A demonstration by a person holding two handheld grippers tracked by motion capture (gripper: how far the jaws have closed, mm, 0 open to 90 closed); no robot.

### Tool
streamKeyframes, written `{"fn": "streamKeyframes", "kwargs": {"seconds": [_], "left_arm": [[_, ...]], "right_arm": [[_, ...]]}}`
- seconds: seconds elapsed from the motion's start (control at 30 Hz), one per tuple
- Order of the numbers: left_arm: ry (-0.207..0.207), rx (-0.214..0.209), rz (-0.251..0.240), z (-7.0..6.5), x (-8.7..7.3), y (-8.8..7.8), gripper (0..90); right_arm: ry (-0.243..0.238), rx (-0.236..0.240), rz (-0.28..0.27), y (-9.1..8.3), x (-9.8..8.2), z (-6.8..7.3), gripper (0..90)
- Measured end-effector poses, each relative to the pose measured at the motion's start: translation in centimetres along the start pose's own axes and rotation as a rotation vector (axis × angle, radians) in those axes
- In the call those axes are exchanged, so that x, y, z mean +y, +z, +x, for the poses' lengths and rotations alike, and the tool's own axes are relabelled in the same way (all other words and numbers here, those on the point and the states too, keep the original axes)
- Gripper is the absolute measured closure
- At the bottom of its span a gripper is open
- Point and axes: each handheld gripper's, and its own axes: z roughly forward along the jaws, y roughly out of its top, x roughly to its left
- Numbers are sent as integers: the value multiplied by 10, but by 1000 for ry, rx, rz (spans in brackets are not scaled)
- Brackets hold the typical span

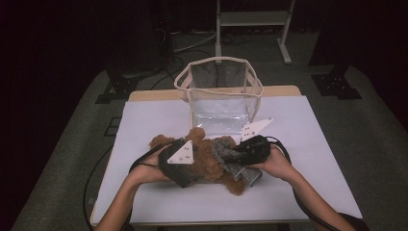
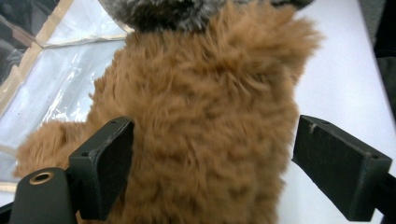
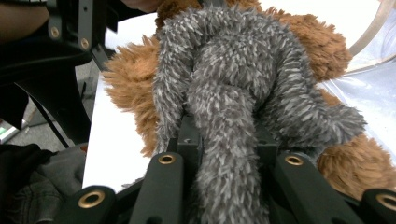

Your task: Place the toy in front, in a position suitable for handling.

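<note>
We are working at the near edge of the white table, our forearms coming in from the bottom of the high view. We are holding the right gripper clamped tight on one tail of the grey scarf: in the right gripper view the fuzzy grey strip is running straight down between the two black jaws, pinched there, while just beyond them the scarf is sitting knotted against the brown fur. In the high view this right gripper is lying over the toy's right side, the grey scarf spreading beneath it.

We are keeping the left gripper spread wide around the brown teddy bear; the fur is lying between the jaws, the left pad touching it and the right pad standing clear with white table showing in the gap. No grip there.

The teddy bear is lying on the table between our hands, near the middle. Just behind it, touching or almost touching its head end, the clear bag with cream trim is standing open and upright.
</note>
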Motion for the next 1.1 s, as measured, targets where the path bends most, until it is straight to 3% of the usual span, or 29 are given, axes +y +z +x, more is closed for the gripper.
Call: {"fn": "streamKeyframes", "kwargs": {"seconds": [0.13,0.23,0.33,0.5,0.77,0.97,1.1], "left_arm": [[23,35,25,-3,12,14,173],[55,56,37,-5,20,19,344],[19,54,-1,-3,23,16,452],[3,22,-43,-4,32,19,467],[25,-76,-90,-12,63,37,479],[43,-102,-69,-12,87,63,477],[41,-98,-47,-5,90,69,470]], "right_arm": [[5,11,-2,5,0,0,716],[1,-1,8,8,-1,2,717],[21,0,-23,1,-5,0,717],[11,-4,-48,-14,-3,6,716],[-7,-40,-39,-50,-11,23,716],[50,-85,-52,-76,-37,20,715],[96,-104,-94,-82,-54,12,714]]}}
